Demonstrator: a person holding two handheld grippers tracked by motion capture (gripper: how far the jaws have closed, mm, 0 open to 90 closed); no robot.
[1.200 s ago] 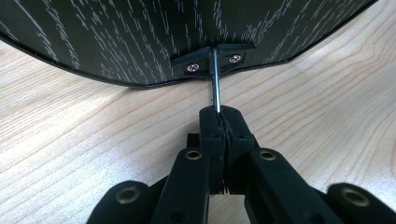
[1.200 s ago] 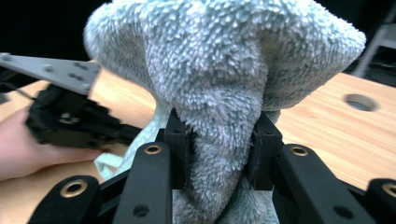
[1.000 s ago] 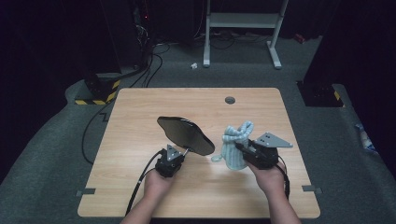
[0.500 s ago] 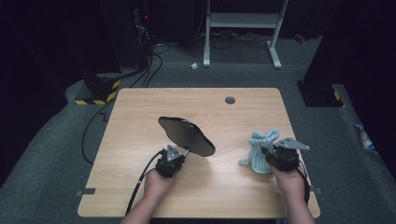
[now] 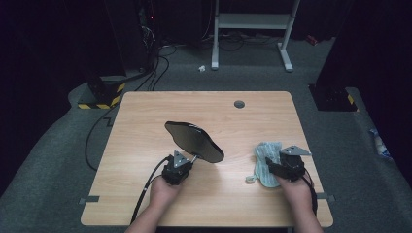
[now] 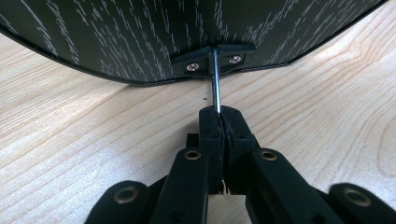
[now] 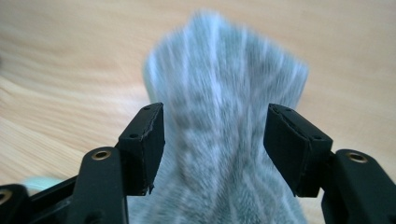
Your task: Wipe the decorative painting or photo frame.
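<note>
Cloth (image 5: pixel 266 162) lowered flat onto table (image 5: pixel 145 126), long axis running away, right gripper (image 7: pixel 212 135) jaws just released, left gripper (image 6: pixel 219 123) clenching paddle stem (image 6: pixel 215 84).

Light falls from above on the table (image 5: pixel 145 194), while the room around lies dark. The cloth (image 7: pixel 224 93) is blurred in the right gripper view; the left gripper view is sharp

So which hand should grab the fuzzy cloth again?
The right. The right gripper sits open around the cloth, which lies on the table. The left gripper is shut on the black board's metal rod.
</note>
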